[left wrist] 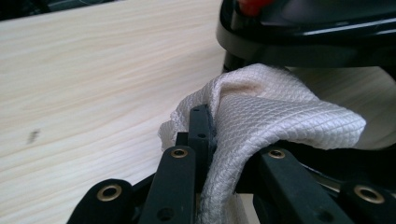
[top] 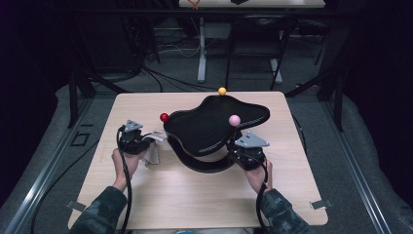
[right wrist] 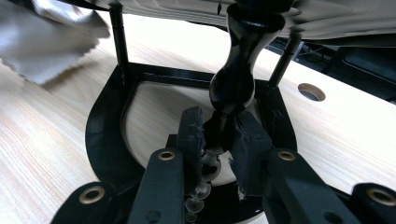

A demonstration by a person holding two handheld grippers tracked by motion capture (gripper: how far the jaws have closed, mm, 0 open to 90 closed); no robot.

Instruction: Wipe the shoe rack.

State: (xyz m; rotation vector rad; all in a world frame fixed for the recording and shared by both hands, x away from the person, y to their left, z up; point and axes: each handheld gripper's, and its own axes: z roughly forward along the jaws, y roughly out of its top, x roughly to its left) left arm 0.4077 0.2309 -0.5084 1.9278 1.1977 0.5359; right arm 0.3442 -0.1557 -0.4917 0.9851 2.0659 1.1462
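Note:
A glossy black curved stand (top: pixel 214 127) with a ribbed top sits mid-table on an open black base (right wrist: pixel 105 135). Red (top: pixel 164 117), yellow (top: pixel 222 91) and pink (top: pixel 234 120) balls sit on its edge. My left gripper (top: pixel 146 141), at the stand's left side, is shut on a white waffle-weave cloth (left wrist: pixel 261 116), which bulges out past the jaws just under the stand's rim. My right gripper (right wrist: pixel 218 135) is shut on the stand's black turned post (right wrist: pixel 238 70) near its lower end.
The light wooden table (top: pixel 195 195) has bare room in front and at the left. A round hole (right wrist: pixel 311 91) lies in the tabletop beyond the stand's base. Dark floor, cables and metal frames surround the table.

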